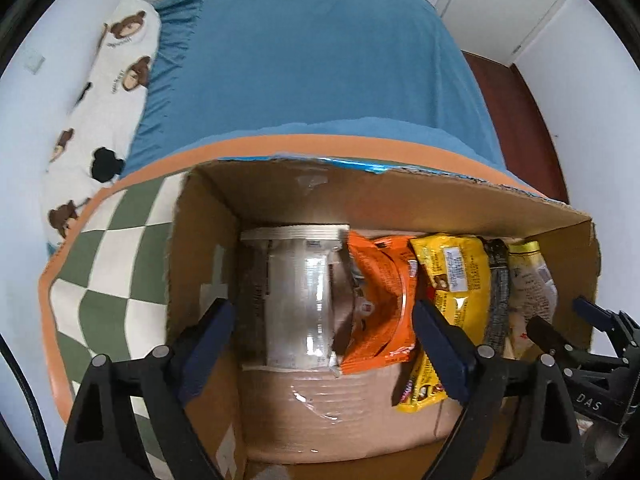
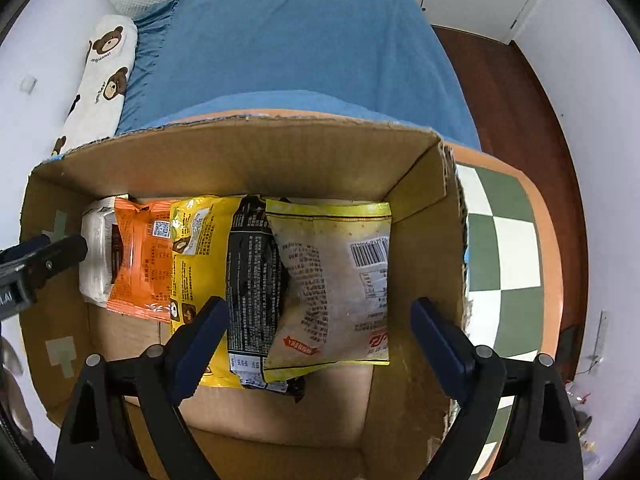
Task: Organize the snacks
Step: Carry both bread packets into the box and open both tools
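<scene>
A cardboard box [image 1: 280, 196] [image 2: 248, 152] holds a row of snack packets lying side by side. From left: a silver-white packet [image 1: 296, 296] [image 2: 96, 256], an orange one [image 1: 380, 300] [image 2: 140, 264], a yellow one [image 1: 460, 280] [image 2: 196, 256], a black one [image 1: 498, 300] [image 2: 252, 280] and a pale yellow-edged one [image 1: 532, 280] [image 2: 332, 288]. My left gripper [image 1: 324, 344] is open and empty above the silver and orange packets. My right gripper [image 2: 320, 344] is open and empty above the black and pale packets. The right gripper also shows in the left wrist view [image 1: 560, 320], and the left gripper's tip shows in the right wrist view [image 2: 60, 252].
The box stands on a green-and-white checked table with an orange rim [image 1: 104, 272] [image 2: 548, 240]. Behind it is a bed with a blue sheet [image 1: 312, 60] [image 2: 296, 40] and a bear-print pillow [image 1: 108, 92] [image 2: 104, 76]. Dark wood floor [image 2: 520, 92] lies at the right.
</scene>
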The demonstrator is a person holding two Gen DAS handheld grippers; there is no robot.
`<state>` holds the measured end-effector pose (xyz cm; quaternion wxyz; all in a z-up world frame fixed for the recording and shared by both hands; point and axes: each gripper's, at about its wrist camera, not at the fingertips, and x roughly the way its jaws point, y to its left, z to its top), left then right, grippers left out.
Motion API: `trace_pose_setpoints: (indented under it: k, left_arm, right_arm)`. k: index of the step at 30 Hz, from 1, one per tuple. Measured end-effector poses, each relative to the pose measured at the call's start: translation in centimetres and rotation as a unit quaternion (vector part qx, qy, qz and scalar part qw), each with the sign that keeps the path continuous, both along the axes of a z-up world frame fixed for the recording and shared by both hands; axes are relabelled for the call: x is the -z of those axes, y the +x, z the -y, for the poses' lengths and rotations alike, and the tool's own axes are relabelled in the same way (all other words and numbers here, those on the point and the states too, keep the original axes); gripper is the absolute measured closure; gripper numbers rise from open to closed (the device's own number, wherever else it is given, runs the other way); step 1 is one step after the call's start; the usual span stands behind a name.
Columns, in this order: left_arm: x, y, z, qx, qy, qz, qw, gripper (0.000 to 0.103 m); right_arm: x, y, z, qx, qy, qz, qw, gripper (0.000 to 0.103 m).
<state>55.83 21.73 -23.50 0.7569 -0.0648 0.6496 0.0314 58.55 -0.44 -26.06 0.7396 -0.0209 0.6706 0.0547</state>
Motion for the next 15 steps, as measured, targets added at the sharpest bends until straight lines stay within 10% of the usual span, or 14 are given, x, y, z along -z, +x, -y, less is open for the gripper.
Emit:
trace_pose_setpoints:
  k: [15]
  left_arm:
    - [-3.8,-8.7,2.2,-0.005,0.046,0.105,0.9934,0.012]
  right_arm:
    - [-2.9,-6.4,0.4,0.012,0.010,0.070,0.997,0.009]
